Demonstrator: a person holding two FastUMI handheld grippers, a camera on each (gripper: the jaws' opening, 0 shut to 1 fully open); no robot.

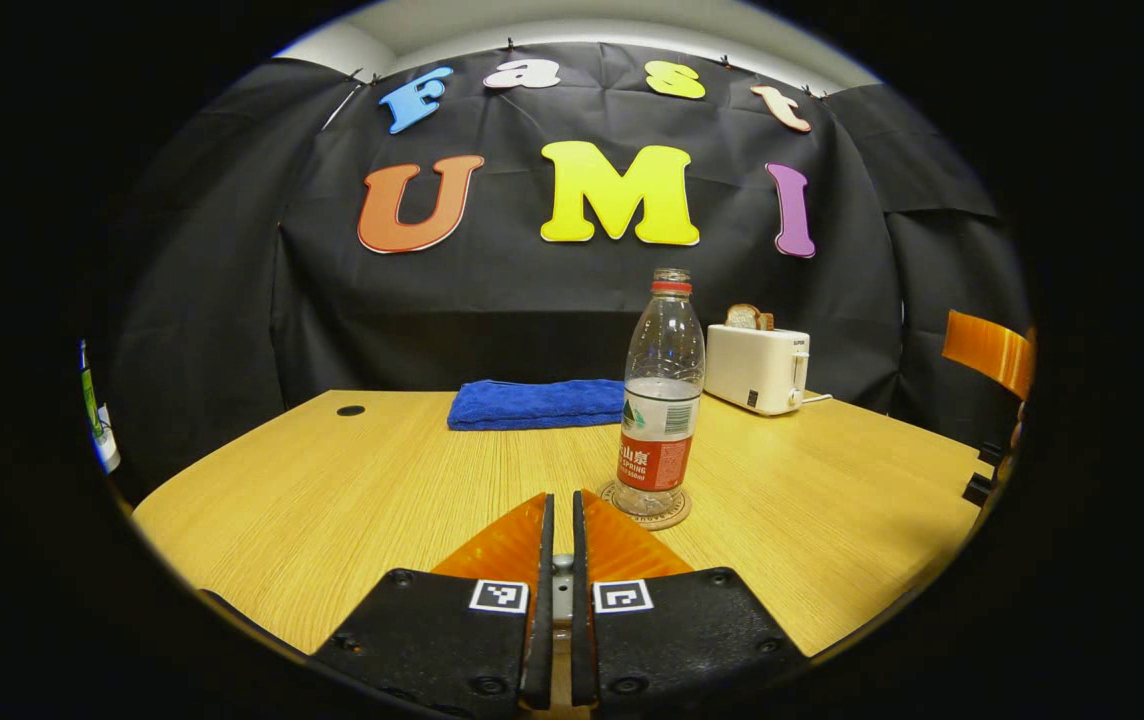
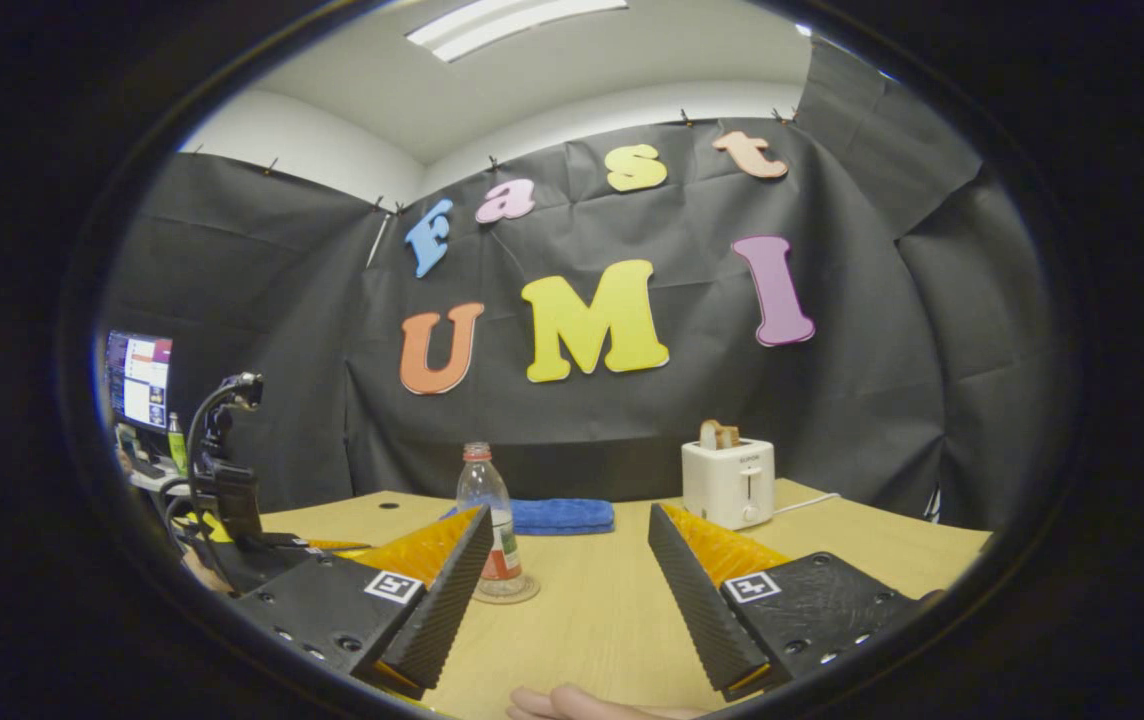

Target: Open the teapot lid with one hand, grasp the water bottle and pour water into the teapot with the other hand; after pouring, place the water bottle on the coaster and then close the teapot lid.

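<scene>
On the bench [image 1: 332, 500], the water bottle [image 1: 661, 390] stands upright, neck up, capless, on a round coaster [image 1: 646, 508]. It sits just beyond the left hand-held gripper [image 1: 562, 515], slightly right of its pressed-together fingers. The right hand-held gripper [image 2: 567, 565] is spread wide, with the bottle far-left past it.

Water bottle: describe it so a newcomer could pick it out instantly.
On the wooden table, in front of the folded blue towel and the white toaster, sits a round coaster. The water bottle stands upright on it: clear plastic, capless, red label, the tallest thing there.
</scene>
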